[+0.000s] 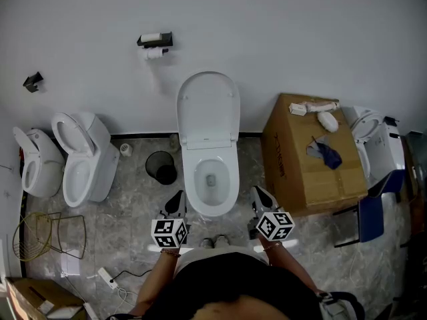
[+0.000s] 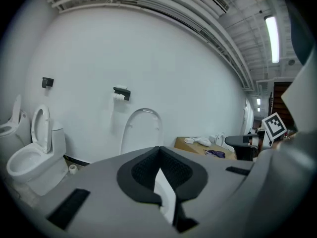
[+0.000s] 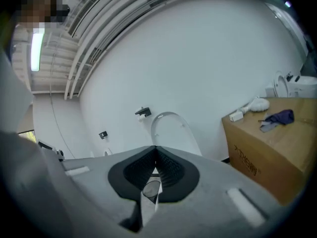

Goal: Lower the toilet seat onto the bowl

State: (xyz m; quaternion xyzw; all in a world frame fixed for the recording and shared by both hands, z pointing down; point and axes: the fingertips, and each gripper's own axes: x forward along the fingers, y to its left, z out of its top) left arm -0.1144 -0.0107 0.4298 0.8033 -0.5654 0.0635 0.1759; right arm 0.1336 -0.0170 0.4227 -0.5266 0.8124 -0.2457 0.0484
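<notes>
A white toilet stands against the wall with its seat and lid (image 1: pixel 208 108) raised upright over the open bowl (image 1: pixel 212 179). The raised lid (image 2: pixel 142 131) also shows in the left gripper view, and as the lid (image 3: pixel 171 130) in the right gripper view. My left gripper (image 1: pixel 177 202) hovers shut and empty just left of the bowl's front. On the other side my right gripper (image 1: pixel 261 196) hovers, likewise shut with nothing in it. Both point toward the wall, apart from the toilet.
A black waste bin (image 1: pixel 161 167) sits left of the toilet, and two more toilets (image 1: pixel 83 157) stand further left. A large cardboard box (image 1: pixel 310 153) is at the right, with a blue chair (image 1: pixel 373 212) beside it. A paper holder (image 1: pixel 155 44) hangs on the wall.
</notes>
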